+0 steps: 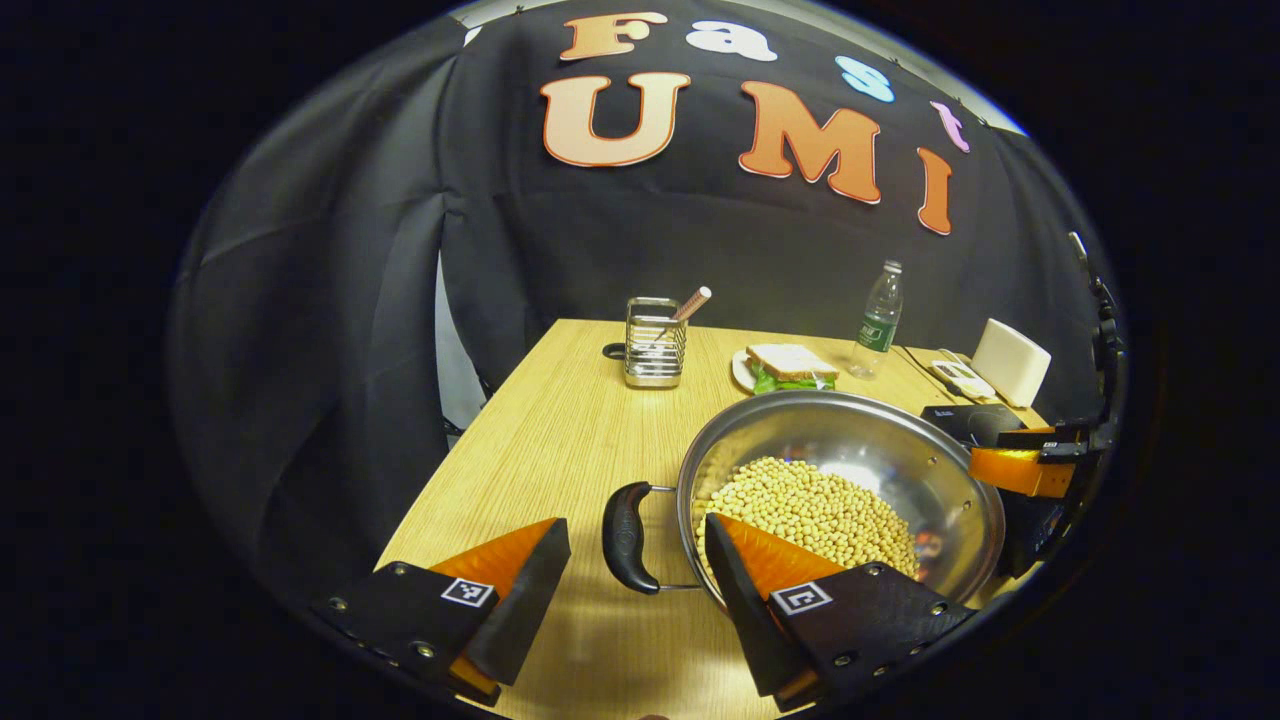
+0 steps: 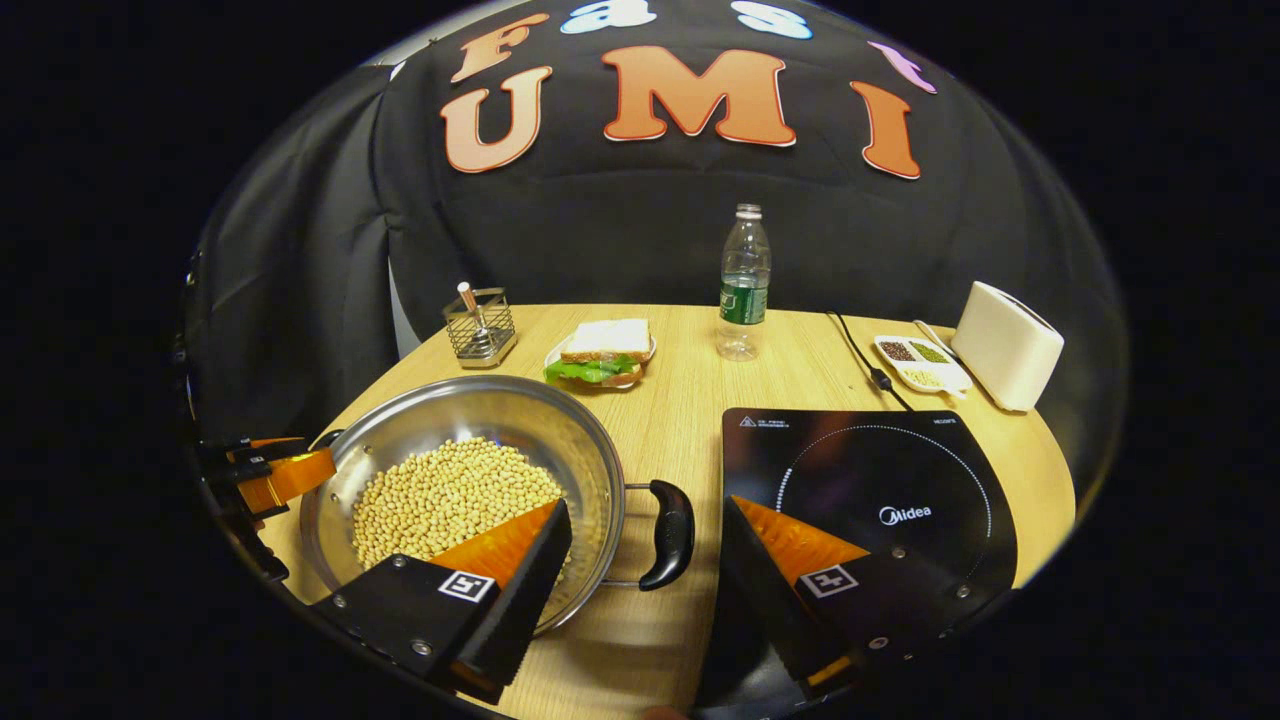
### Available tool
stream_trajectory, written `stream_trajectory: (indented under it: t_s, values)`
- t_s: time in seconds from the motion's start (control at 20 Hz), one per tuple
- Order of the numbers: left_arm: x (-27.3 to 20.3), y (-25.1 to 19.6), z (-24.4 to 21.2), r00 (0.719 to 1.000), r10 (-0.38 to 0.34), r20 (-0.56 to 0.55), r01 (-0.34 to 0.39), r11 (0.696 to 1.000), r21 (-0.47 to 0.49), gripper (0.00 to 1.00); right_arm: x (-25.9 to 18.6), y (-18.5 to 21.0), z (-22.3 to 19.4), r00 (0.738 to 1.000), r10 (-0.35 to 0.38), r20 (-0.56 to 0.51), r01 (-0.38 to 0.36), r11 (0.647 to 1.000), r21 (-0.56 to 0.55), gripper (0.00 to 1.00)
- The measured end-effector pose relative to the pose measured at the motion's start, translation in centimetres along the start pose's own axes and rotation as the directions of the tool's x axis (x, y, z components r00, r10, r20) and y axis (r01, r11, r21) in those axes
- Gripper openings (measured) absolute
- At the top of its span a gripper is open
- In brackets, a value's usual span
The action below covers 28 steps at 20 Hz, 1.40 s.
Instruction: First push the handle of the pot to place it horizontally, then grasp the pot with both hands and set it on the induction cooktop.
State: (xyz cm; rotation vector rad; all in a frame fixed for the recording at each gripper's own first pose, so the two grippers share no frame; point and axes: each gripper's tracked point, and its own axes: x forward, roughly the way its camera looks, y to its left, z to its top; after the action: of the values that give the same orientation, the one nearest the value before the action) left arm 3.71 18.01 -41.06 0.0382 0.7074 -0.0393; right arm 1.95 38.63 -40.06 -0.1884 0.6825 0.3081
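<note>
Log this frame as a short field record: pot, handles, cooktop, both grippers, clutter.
pot: steel pot holding soybeans, on the wooden table
handles: left handle and right handle both lie level
cooktop: induction cooktop bare, to the pot's right
left gripper: open, straddling the left handle
right gripper: open, straddling the right handle
clutter: sandwich plate, water bottle, utensil rack, toaster

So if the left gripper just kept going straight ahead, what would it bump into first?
Most likely the pot's black handle. It sits right in the gap between the open fingers of the left gripper, just ahead of them. Behind it comes the pot full of beans. How close the handle is remains hard to judge.
</note>
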Motion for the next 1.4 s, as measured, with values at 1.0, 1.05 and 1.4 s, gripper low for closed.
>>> stream_trajectory:
  t_s: [1.0,1.05,1.4]
  values:
    - [-0.1,-0.7,-1.4,0.997,0.008,-0.079,-0.018,0.992,-0.128,0.49,1.6,-0.1,-0.1,0.999,0.010,-0.044,-0.008,0.998,0.059,0.51]
    - [-0.7,-0.8,-0.9,0.998,0.014,-0.067,-0.022,0.992,-0.122,0.49,1.4,-0.3,0.0,0.999,0.015,-0.037,-0.012,0.998,0.064,0.51]
    - [-3.6,-2.8,1.6,0.999,0.028,-0.025,-0.031,0.994,-0.109,0.49,-1.3,-2.0,1.4,1.000,0.025,-0.009,-0.024,0.996,0.082,0.51]
